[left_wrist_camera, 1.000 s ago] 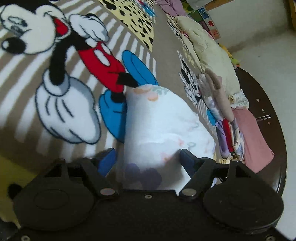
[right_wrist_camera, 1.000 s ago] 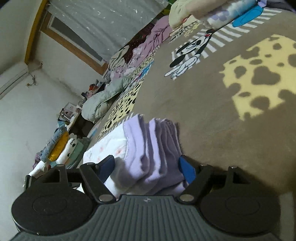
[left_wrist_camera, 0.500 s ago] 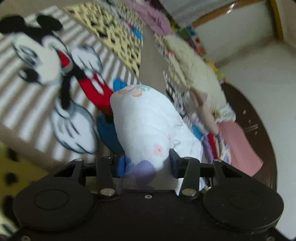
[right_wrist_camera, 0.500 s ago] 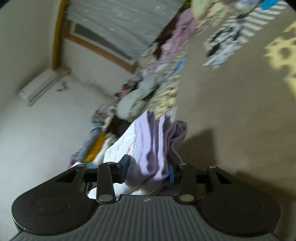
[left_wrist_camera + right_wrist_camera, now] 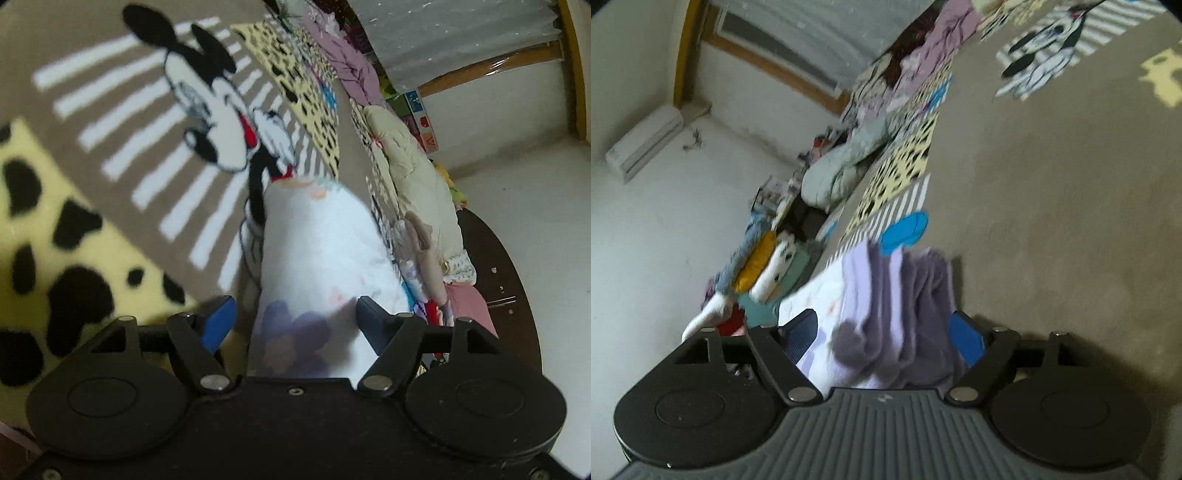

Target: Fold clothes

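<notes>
Both grippers, left (image 5: 293, 315) and right (image 5: 882, 332), are sitting wide apart around the garment (image 5: 321, 251), gripping nothing, so its stacked folds risk slumping open on the blanket (image 5: 110, 206).

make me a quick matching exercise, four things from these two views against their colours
Things:
1. folded garment
2. bunched cuff fabric
3. wall air conditioner
4. spotted blanket patch

Colours:
A. yellow with black
B. lilac
C. white with faint floral print
D. plain white

Pairs: 1-C, 2-B, 3-D, 4-A
</notes>
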`<move>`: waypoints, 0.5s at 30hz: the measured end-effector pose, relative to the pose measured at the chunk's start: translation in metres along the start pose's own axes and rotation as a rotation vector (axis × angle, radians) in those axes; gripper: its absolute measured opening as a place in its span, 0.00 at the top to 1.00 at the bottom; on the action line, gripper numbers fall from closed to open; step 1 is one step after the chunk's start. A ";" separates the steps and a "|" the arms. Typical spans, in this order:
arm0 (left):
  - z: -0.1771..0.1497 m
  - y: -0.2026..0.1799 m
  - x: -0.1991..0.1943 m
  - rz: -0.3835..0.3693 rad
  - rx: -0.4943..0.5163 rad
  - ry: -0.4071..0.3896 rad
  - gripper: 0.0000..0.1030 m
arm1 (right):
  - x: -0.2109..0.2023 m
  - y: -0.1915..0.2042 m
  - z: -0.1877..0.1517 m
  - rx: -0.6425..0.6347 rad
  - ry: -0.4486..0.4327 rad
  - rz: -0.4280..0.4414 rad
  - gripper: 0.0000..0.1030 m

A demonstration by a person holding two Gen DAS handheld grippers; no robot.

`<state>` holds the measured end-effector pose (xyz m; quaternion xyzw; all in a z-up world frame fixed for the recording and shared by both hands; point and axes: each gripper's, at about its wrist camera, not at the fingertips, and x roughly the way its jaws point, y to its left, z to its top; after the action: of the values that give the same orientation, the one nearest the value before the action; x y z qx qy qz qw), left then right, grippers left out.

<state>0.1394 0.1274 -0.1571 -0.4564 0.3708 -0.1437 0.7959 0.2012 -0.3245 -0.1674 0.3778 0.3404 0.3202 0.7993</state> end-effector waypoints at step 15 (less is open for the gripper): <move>-0.009 -0.027 -0.013 -0.033 0.079 -0.039 0.51 | 0.020 0.032 -0.023 -0.012 -0.012 0.084 0.54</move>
<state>0.1266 0.1143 -0.1313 -0.4334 0.3418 -0.1623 0.8179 0.1860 -0.2834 -0.1581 0.3888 0.3174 0.3530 0.7896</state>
